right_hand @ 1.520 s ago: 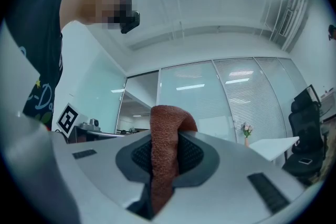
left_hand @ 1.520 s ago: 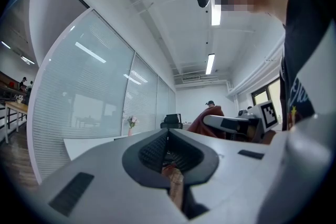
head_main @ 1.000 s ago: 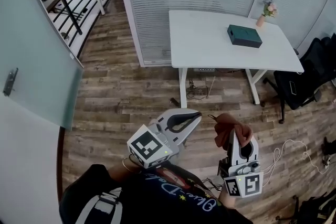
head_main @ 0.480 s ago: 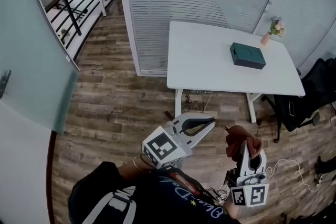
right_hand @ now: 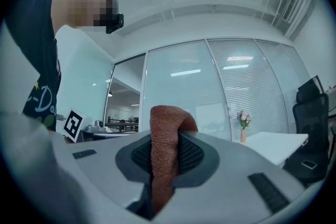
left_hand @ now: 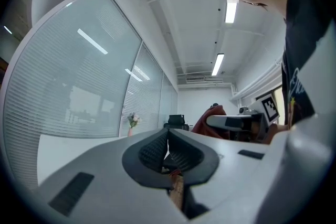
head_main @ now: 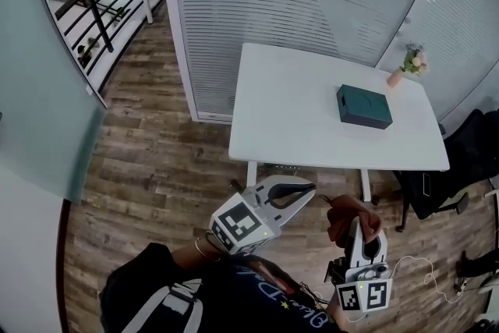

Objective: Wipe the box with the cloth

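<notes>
Currently under way: the approach, as I judge it; the person stands short of the white table (head_main: 296, 121) and no wiping has begun.
Box: dark green box (head_main: 364, 107), flat on the table toward its far right side, near a small vase of flowers (head_main: 405, 68) at the table's back edge.
Cloth: rust-brown cloth (right_hand: 165, 139), well short of the table's near edge, bunched above the jaws.
Right gripper: right gripper (head_main: 355, 224) clamped on the cloth, a fold pinched between its ribbed pads, jaws parted only by the fabric.
Left gripper: left gripper (left_hand: 168, 140) closed, pads meeting, nothing between them; held before the table's near edge.
Doing it well: step up to the table's near edge, lay the loose bunch rather than the jaw tips on the box top, and press lightly; the free gripper could steady the box.
Risk: a light box may skid across the table.
</notes>
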`<state>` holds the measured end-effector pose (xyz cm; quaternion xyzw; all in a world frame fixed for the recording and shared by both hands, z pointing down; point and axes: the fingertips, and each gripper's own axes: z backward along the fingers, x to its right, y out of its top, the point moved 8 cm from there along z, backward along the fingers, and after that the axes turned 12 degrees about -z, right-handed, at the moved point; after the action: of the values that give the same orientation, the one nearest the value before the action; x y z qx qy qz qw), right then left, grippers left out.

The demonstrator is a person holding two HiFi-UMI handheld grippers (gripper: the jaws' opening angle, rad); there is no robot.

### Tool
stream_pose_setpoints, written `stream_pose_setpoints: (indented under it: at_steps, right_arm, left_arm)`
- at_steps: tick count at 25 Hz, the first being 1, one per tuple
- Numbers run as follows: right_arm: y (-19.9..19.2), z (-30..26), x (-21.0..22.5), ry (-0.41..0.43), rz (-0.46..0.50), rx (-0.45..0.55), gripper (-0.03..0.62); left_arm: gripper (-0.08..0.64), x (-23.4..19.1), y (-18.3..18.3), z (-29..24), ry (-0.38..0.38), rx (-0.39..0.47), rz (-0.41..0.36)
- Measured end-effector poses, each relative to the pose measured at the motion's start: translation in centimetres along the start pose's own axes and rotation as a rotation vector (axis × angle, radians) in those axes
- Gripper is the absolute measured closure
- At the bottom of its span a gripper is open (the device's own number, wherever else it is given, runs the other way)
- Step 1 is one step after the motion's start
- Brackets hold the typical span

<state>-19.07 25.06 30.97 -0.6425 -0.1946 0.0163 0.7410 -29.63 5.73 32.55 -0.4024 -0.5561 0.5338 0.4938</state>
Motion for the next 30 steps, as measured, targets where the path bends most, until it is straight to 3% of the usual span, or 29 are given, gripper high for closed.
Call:
stream_pose_setpoints:
  at_steps: [9, 14, 22, 25, 30]
  right_arm:
    - [-0.2, -6.7, 3.2, 0.02, 0.0, -0.053, 0.538]
    - [-0.6, -8.2, 3.4, 0.049, -0.01, -0.081, 0.538]
    - [-1.6, -11.1, 5.4, 0.129, -0.017, -0.102, 0.538]
    - [-1.5, -13.1, 6.5, 0.198, -0.035, -0.103, 0.538]
    - [-1.1, -17.1, 10.0, 0.321, -0.075, -0.106, 0.538]
  left_arm:
    - [0.555, -5.7, -1.8, -4.0, 0.016, 0.008, 0.018]
    - [0.555, -6.7, -1.6, -4.3, 0.039, 0.042, 0.017]
    - [0.555, -7.2, -3.5, -2.7, 0.155, -0.012, 0.046]
    - [0.555, -7.5, -3.8, -3.1, 0.199, -0.044, 0.06]
    - [0.555, -9.0, -3.3, -5.5, 0.322, -0.078, 0.005]
